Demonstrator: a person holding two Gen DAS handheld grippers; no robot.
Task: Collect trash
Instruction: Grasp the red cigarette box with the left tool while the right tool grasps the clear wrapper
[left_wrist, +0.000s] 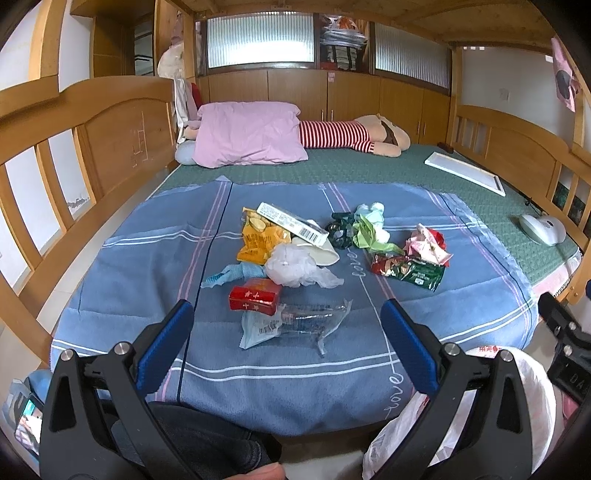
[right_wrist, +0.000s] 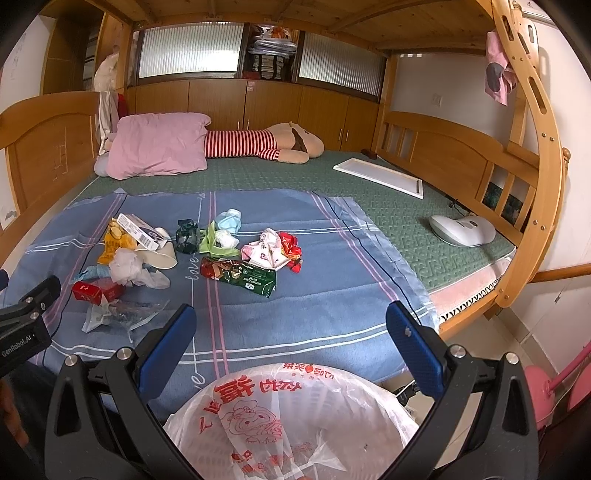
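Note:
Trash lies scattered on a blue blanket on the bed. Nearest my open left gripper are a clear plastic wrapper and a red box. Behind them lie a white crumpled bag, a yellow snack bag, a white barcode box, green paper, a green-red packet and a pink wrapper. My right gripper is open and empty, above a white plastic bag with red print at the bed's near edge. The packet lies ahead of it.
A pink pillow and a striped plush doll lie at the far end. A white board and a white device sit on the green mattress at right. Wooden bed rails enclose both sides. A pink object stands on the floor at right.

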